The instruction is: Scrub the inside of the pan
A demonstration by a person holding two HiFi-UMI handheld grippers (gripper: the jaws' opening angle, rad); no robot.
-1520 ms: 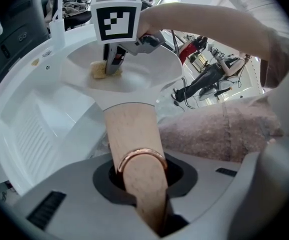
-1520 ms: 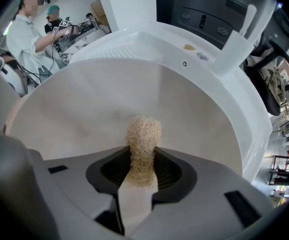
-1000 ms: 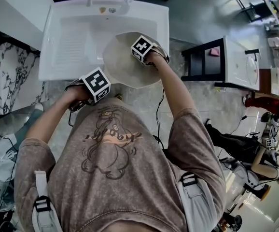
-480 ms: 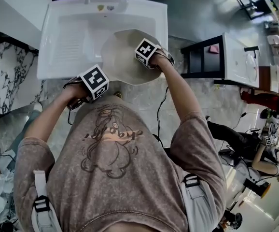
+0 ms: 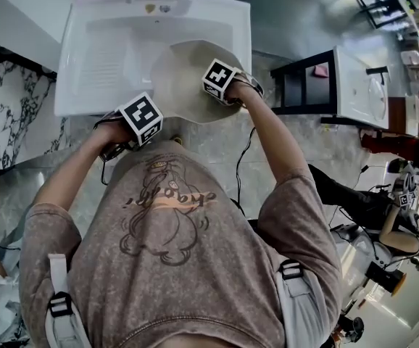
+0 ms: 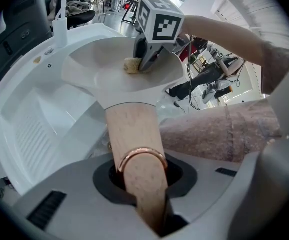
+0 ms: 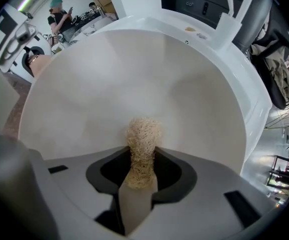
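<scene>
Right gripper (image 7: 141,171) has slid slightly toward the sink's front rim since a second ago; left gripper (image 6: 144,184) has scarcely shifted. Pan (image 5: 180,78), pale and round, lies over the right half of the sink (image 5: 195,20), its body overlapping the sink's front rim, with its wooden handle (image 6: 132,129) reaching out past that rim. Left jaws are clamped on the handle's end, by a copper ring (image 6: 142,156). Right jaws are closed on a tan fibrous scrubber (image 7: 143,134), held inside the pan on the side nearer the sink's right wall. The pad seems to touch the pan's inner surface, though contact is not clear. Sink's left half carries a ribbed washboard (image 5: 108,67).
</scene>
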